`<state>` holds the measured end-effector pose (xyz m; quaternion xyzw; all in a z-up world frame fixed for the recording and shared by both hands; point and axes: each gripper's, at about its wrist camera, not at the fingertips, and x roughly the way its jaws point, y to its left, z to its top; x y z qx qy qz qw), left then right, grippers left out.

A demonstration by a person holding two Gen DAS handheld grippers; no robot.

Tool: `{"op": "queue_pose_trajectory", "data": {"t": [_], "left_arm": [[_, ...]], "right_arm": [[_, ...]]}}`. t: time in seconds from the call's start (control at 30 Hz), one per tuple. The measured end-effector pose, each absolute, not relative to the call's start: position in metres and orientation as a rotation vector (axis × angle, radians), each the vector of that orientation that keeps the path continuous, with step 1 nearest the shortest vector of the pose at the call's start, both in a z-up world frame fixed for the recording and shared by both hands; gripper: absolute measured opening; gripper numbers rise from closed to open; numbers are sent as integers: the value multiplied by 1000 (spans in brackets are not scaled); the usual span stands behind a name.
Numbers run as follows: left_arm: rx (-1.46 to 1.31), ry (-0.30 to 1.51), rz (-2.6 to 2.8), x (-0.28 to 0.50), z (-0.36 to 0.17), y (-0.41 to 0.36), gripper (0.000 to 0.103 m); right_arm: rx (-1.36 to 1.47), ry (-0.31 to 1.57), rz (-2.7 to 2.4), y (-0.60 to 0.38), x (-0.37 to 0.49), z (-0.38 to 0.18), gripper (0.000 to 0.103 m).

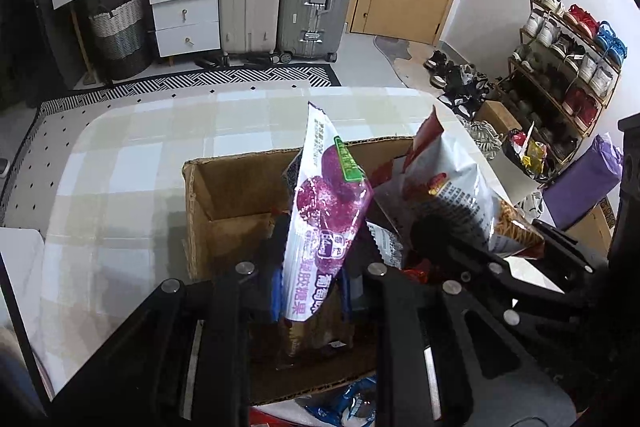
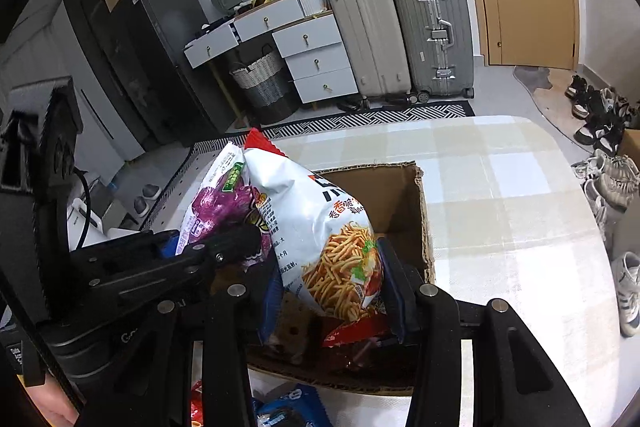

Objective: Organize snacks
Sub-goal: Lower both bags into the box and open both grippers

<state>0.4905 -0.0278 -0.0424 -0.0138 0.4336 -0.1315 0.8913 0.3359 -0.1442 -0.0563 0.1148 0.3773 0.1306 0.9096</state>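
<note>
An open cardboard box stands on the checked table. My left gripper is shut on a purple grape candy bag, held upright over the box; the bag also shows in the right wrist view. My right gripper is shut on a white bag of fries-style snacks, held over the box's right part; it also shows in the left wrist view. The two bags stand side by side. Red and brown packets lie inside the box.
Blue and red snack packets lie on the table in front of the box. The checked tablecloth spreads right and behind. Suitcases, a drawer unit, a door and a shoe rack stand beyond the table.
</note>
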Motion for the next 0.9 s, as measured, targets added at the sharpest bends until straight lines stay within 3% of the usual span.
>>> {"op": "queue_pose_trajectory", "data": {"t": [0.9], "left_arm": [[-73,915,-282,473,-57,-13,18]], "right_arm": [[287,790,267,-154,330,-65,44]]}}
